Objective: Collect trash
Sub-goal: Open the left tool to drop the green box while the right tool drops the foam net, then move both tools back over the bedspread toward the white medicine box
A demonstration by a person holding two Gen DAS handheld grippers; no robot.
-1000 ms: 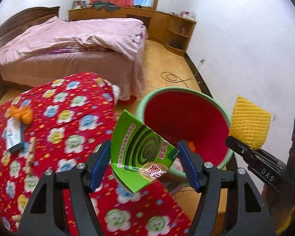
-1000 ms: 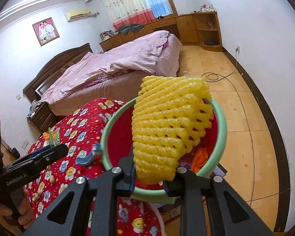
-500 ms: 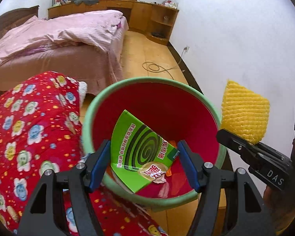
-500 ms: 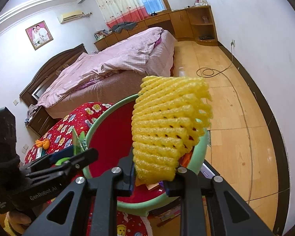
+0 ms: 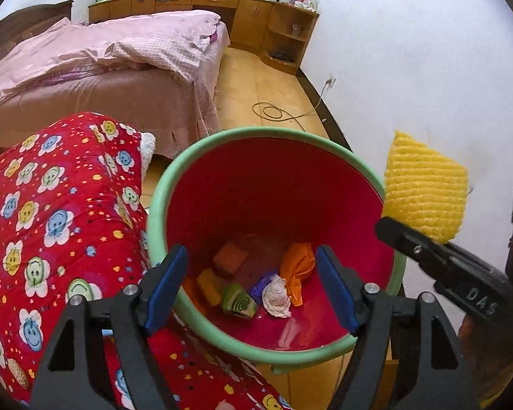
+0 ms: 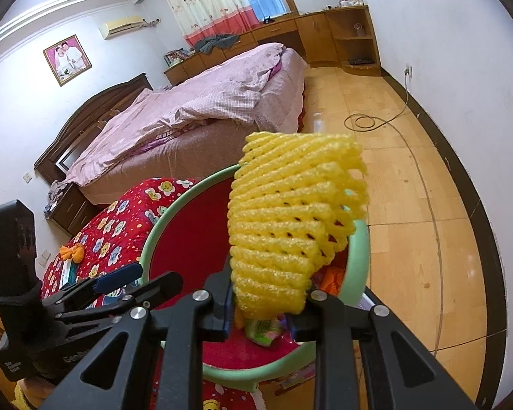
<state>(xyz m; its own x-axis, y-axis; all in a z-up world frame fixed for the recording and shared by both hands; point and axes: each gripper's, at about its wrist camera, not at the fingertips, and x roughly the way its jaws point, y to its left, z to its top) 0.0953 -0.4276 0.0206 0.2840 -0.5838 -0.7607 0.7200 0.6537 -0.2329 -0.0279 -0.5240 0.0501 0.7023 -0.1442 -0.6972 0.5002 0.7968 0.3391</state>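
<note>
A bedroom with a pink bed point(image 5: 95, 58) lies beyond the red bin point(image 5: 273, 352). Over it the left gripper point(image 5: 249, 287) has its fingers spreading, nothing between them; the green wrapper point(image 5: 237, 302) lies inside. The right gripper point(image 6: 263, 311) pinches the yellow foam net point(image 6: 290, 218).

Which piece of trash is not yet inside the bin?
The yellow foam net, clamped upright in the right gripper above the bin; every other piece lies on the bin's bottom.
</note>
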